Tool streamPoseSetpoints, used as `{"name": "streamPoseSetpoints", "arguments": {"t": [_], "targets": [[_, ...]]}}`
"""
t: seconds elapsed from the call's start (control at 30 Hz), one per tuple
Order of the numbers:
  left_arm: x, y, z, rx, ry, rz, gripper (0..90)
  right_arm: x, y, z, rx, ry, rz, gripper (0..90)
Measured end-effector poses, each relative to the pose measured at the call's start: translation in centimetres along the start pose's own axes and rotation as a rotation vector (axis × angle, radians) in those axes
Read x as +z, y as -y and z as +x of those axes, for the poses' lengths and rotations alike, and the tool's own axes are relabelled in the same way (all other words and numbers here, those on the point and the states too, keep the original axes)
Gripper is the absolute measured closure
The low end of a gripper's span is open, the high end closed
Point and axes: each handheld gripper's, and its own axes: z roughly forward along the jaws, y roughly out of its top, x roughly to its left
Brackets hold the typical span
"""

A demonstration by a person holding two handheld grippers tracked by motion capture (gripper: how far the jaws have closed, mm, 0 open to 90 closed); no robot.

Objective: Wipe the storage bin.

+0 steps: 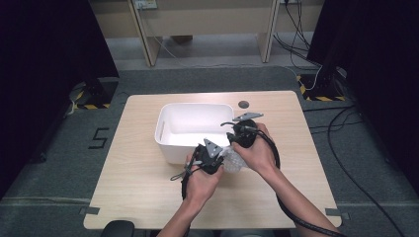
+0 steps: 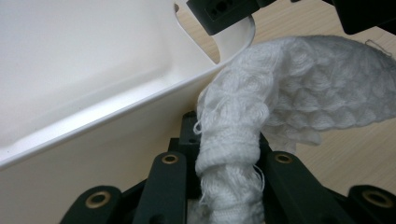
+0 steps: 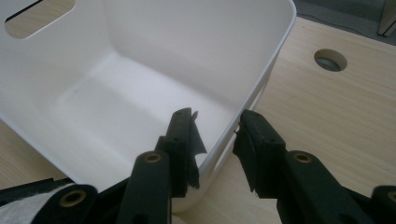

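the white bin (image 1: 193, 129) is sitting near the middle of the worktop (image 1: 138, 182), with bare wood lying open to its left, in front of it and along the right edge. the round cable hole (image 1: 243, 104) is sitting just beyond the bin's far right corner. the bin is standing empty inside, so there is free room within its walls.

the left gripper (image 1: 211, 157) is hovering at the bin's near right corner, just outside the wall. in the left gripper view its jaws are pressing together on a twisted neck of the white knitted cloth (image 2: 289, 93), pinching it tight. the rest of the cloth is fanning out to the right over the worktop, and its upper fold is brushing the bin's rim (image 2: 140, 100). in the high view the cloth (image 1: 233, 160) is bunching between the two hands, beside the bin's near right corner and outside it.

the right gripper (image 1: 243, 132) is sitting at the bin's right wall. in the right gripper view its jaws are standing apart and straddling that wall near the rim (image 3: 261, 88), one jaw inside the bin and one outside. whether the pads are pressing on the wall i cannot tell; a narrow gap seems to be showing on each side. its body is appearing at the top of the left gripper view, just above the cloth.
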Motion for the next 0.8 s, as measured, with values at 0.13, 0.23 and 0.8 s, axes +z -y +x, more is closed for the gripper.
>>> {"name": "streamPoseSetpoints", "arguments": {"t": [0.13,0.23,0.8], "targets": [[0.1,0.0,0.0,0.012,0.007,0.005,75.9,0.0,0.0,0.0,-0.003,0.0,-0.001,66.2],[0.2,0.4,0.1,0.039,0.014,0.011,75.7,0.0,0.0,-0.1,0.0,-0.004,-0.002,65.6],[-5.5,4.3,6.4,-0.025,-0.032,0.04,76.0,0.2,-0.2,-0.3,0.1,-0.031,-0.002,55.8]]}}
